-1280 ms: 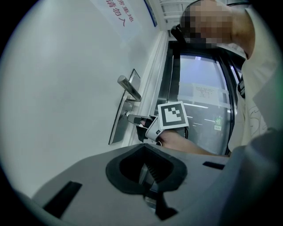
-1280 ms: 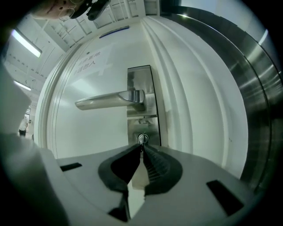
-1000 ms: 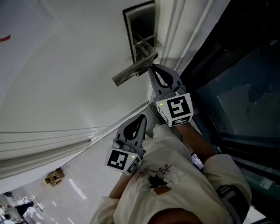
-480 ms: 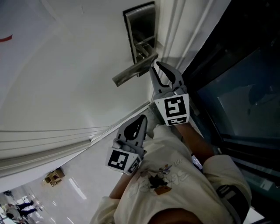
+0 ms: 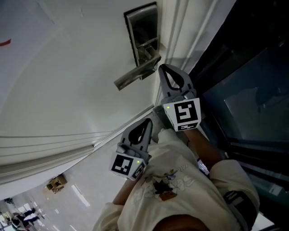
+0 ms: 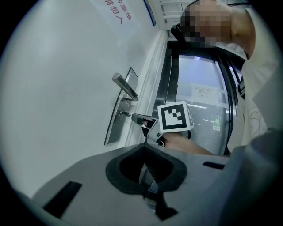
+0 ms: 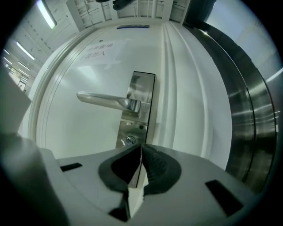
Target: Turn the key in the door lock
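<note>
Key (image 6: 125, 114) shows only as a short dark stub poking out of the lock cylinder (image 7: 129, 140), low on the steel lock plate (image 5: 142, 27), under the lever handle (image 5: 135, 75). Right gripper (image 7: 140, 147) has its fingers pressed tight together, nothing pinched between them, tips just short of that cylinder and not touching it. Tight spot here: the lever juts out right above the jaws, and the raised white moulding (image 7: 174, 79) of the door edge runs close along the right side, with the dark steel frame (image 7: 247, 114) beyond it. Open air on the left, over the flat white door (image 5: 67, 81). Left gripper (image 6: 146, 150) is closed too and empty. It hangs low and well apart from the lock, close by the person's white shirt (image 5: 180, 189), with room between it and the door face. Higher up, the door carries a notice with red lettering (image 6: 117, 9). A glass panel (image 5: 253, 108) fills the right side past the frame. Down at the bottom left there's a glossy pale floor (image 5: 40, 203) with a small brown box (image 5: 56, 182) on it.
</note>
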The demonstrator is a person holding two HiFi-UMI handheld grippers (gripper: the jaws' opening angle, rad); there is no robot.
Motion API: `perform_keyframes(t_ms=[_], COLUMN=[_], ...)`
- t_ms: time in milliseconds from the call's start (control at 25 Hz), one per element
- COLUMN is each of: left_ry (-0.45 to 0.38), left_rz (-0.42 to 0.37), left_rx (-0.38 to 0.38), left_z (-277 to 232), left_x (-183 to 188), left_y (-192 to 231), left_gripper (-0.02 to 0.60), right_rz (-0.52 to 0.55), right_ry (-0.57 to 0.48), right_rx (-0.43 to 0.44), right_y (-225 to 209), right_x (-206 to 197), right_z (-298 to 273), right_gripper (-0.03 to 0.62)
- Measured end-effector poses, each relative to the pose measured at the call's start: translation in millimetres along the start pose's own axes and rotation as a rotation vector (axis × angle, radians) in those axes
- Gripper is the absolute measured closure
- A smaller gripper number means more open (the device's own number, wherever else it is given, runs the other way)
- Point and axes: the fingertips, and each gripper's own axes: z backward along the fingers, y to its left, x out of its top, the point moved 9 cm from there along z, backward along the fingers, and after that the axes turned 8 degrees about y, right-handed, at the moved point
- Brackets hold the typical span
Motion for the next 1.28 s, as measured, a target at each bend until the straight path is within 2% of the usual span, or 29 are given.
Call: perform_keyframes(t_ms=[120,240,440,520,600,840,1160,1280], left_ry=[-0.004,-0.006,-0.009,-0.013,-0.016,-0.021,-0.018,-0.013], left_rz=[-0.005,-0.005,-0.003,-0.002,-0.002,-0.001,-0.001,0.000], left_rx=[-0.003,-0.001,-0.002,0.000,0.004,0.011,0.002,-0.005], left_z=[-1.0,-0.4,0.3,1.1,2.5,4.8,3.0,0.9], left_x=[1.6,1.3,2.1,2.3,2.5,1.8,3.1,2.4], left_y=[-0.5,0.0,-0.3,-0.1,0.9,2.6,0.2,-1.1], left_gripper=[0.578,0.578,0.580,0.578,0.578,0.578,0.578,0.578], right_rz=[0.098,0.227,0.479,0.521,0.501,0.410,0.036,-0.154], right_ry=[-0.015,0.022,0.061,0.064,0.062,0.053,-0.016,-0.035], right_rx=[0.027,0.042,-0.024,-0.028,-0.014,-0.008,0.099,0.167], right_y=[12.4,25.2,34.9,36.2,35.0,30.3,16.6,8.0], right_x=[11.0,15.4,15.8,16.5,18.2,18.9,15.7,11.3], right_z=[7.7,11.1,1.1,-4.2,-6.7,-7.8,-8.8,-9.8], right_gripper=[0.570,0.461,0.457,0.474,0.552,0.577,0.579,0.577])
